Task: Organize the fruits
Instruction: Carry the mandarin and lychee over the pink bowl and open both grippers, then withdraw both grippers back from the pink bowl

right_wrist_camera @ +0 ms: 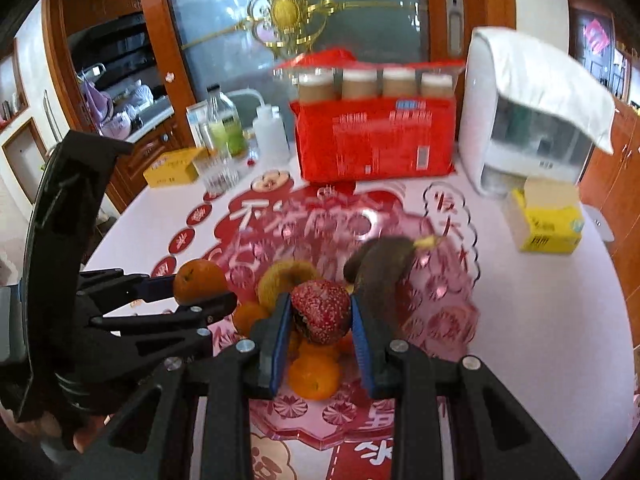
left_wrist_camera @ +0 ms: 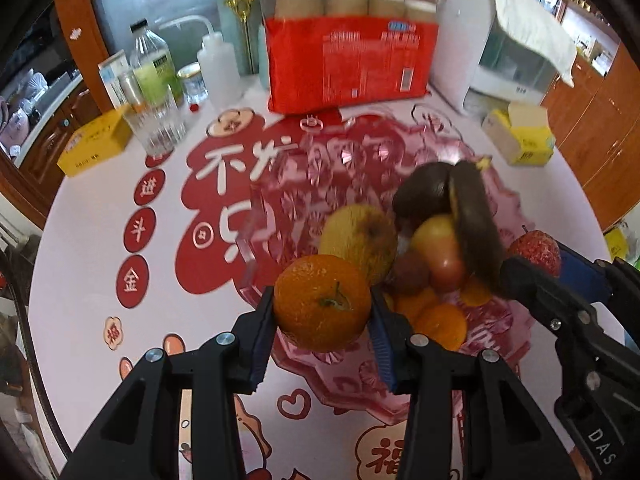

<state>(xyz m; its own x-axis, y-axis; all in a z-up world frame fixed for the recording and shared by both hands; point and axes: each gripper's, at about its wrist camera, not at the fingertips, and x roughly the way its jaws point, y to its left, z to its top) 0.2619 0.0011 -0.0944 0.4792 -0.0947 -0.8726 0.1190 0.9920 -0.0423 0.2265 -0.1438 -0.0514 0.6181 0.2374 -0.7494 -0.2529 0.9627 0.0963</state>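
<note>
My left gripper (left_wrist_camera: 322, 312) is shut on an orange tangerine (left_wrist_camera: 322, 304) and holds it over the near left rim of the pink glass fruit bowl (left_wrist_camera: 492, 320). My right gripper (right_wrist_camera: 318, 320) is shut on a red strawberry (right_wrist_camera: 320, 314) above the bowl (right_wrist_camera: 440, 304). In the bowl lie a yellow-green apple (left_wrist_camera: 360, 236), a dark overripe banana (left_wrist_camera: 472, 216), a red-yellow fruit (left_wrist_camera: 440, 248) and small oranges (left_wrist_camera: 440, 326). In the right wrist view the left gripper with the tangerine (right_wrist_camera: 198, 280) is at the left.
A red pack of bottles (left_wrist_camera: 348, 52) stands behind the bowl, a white appliance with a cloth (left_wrist_camera: 492, 36) at the back right, a yellow box (left_wrist_camera: 520, 136) beside it. Bottles, a glass (left_wrist_camera: 156, 124) and a yellow box (left_wrist_camera: 94, 144) stand at the back left.
</note>
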